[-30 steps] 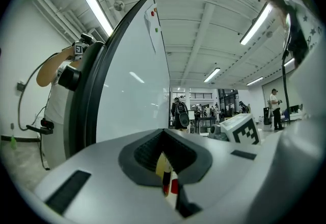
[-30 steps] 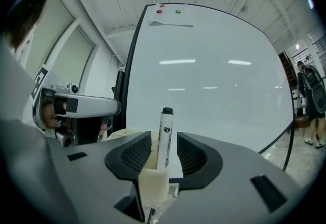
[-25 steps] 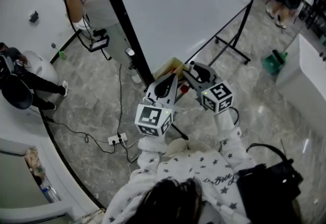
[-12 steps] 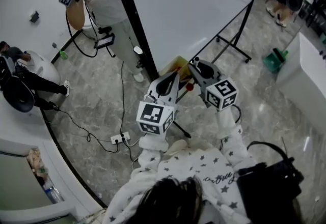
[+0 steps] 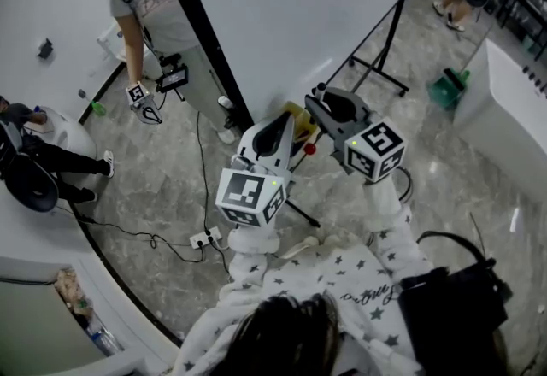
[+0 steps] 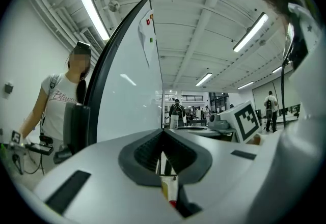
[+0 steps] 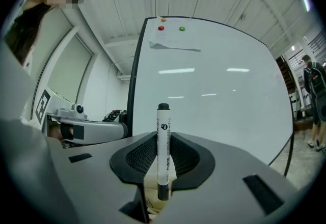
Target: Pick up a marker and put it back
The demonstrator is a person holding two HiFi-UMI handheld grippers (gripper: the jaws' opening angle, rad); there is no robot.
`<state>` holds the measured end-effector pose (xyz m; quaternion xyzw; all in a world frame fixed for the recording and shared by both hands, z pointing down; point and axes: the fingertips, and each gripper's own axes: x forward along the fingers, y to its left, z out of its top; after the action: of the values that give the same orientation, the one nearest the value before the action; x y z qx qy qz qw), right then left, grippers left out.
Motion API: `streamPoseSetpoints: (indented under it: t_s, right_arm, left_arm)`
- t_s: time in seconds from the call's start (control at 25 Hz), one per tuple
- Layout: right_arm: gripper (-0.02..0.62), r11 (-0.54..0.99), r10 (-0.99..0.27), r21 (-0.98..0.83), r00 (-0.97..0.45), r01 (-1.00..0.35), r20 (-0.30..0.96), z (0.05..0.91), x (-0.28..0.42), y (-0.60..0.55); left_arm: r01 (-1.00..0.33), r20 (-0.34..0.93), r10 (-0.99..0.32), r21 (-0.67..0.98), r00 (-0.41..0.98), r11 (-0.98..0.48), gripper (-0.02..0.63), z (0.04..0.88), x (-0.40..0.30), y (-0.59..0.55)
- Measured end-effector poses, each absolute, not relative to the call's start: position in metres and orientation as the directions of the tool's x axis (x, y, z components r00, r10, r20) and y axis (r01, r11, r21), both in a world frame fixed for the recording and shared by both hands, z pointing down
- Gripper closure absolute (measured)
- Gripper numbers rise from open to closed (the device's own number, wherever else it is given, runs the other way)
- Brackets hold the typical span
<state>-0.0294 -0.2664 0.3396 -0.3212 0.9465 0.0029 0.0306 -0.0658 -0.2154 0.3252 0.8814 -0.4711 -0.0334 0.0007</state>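
Note:
A white marker [image 7: 163,123] with a black cap stands upright between the jaws of my right gripper [image 7: 163,141], which have just been closing and now press on its barrel. In the head view the right gripper [image 5: 318,95] points at the whiteboard [image 5: 291,15], and the marker's black end [image 5: 322,87] shows at its tip. My left gripper [image 5: 288,119] is beside it on the left, level. Its jaws [image 6: 163,152] are shut with nothing between them. A yellow tray [image 5: 302,116] with a red item lies below both tips.
Another person [image 5: 149,2] stands left of the board's black frame with a marked device [image 5: 141,99] in hand. A power strip [image 5: 203,237] and cables lie on the floor. The board's stand legs [image 5: 376,67], a green dustpan [image 5: 444,92] and a black bag [image 5: 453,289] are at the right.
Both grippers have risen in front of the board, the right one with the marker clamped in it. The person at the left lowered the arm with the device.

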Motion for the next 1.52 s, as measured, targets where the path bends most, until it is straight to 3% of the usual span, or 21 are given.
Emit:
streamPoseSetpoints:
  t_s: [1.52]
  right_arm:
    - [0.514,0.819,-0.569,0.012,-0.816,-0.573,-0.103,0.318,-0.031,-0.254]
  left_arm:
    - [-0.817,-0.089,-0.814,0.003,0.574,-0.577,0.604,0.317,-0.054,-0.211]
